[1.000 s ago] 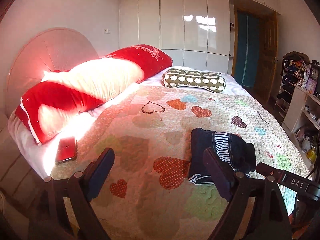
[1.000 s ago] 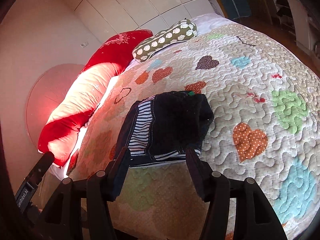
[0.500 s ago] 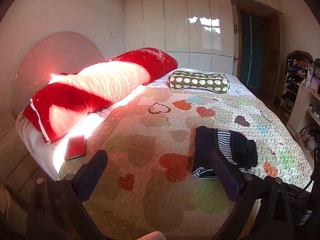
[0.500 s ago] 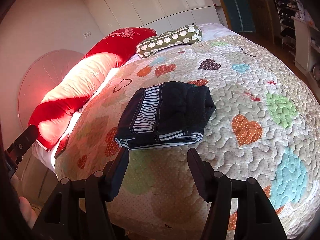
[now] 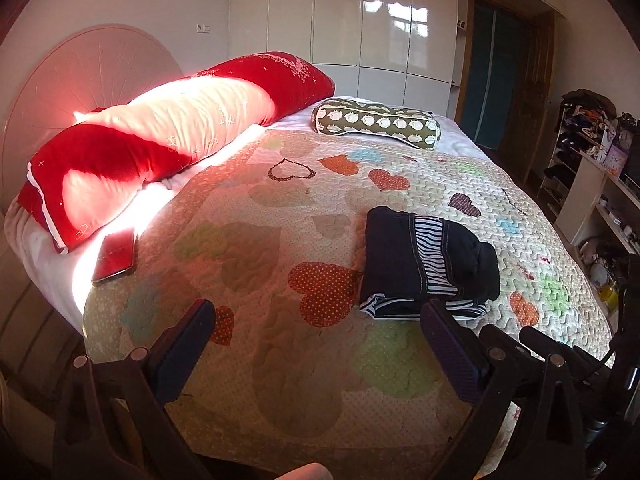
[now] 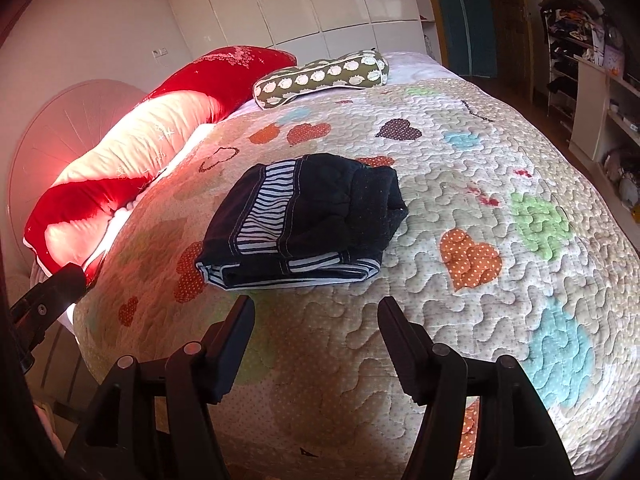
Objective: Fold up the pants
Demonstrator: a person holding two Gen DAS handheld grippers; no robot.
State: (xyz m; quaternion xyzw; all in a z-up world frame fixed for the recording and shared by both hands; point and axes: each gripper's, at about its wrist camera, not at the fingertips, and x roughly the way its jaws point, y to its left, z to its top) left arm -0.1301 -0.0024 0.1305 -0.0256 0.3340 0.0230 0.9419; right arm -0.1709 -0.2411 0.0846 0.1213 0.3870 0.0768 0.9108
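Note:
The dark navy pants (image 5: 428, 266) with a striped lining lie folded in a compact bundle on the heart-patterned quilt (image 5: 280, 240). In the right wrist view the bundle (image 6: 304, 220) sits just beyond the fingers. My left gripper (image 5: 316, 320) is open and empty, above the near edge of the bed, left of the pants. My right gripper (image 6: 316, 316) is open and empty, a short way in front of the bundle and apart from it.
A long red and cream pillow (image 5: 160, 140) and a green dotted bolster (image 5: 376, 122) lie at the head of the bed. A red phone (image 5: 116, 256) lies on the left edge. Shelves (image 5: 600, 184) stand to the right, white wardrobes (image 5: 360, 20) behind.
Both grippers have drawn back and up from the folded pants toward the near edge of the bed. The pants lie still.

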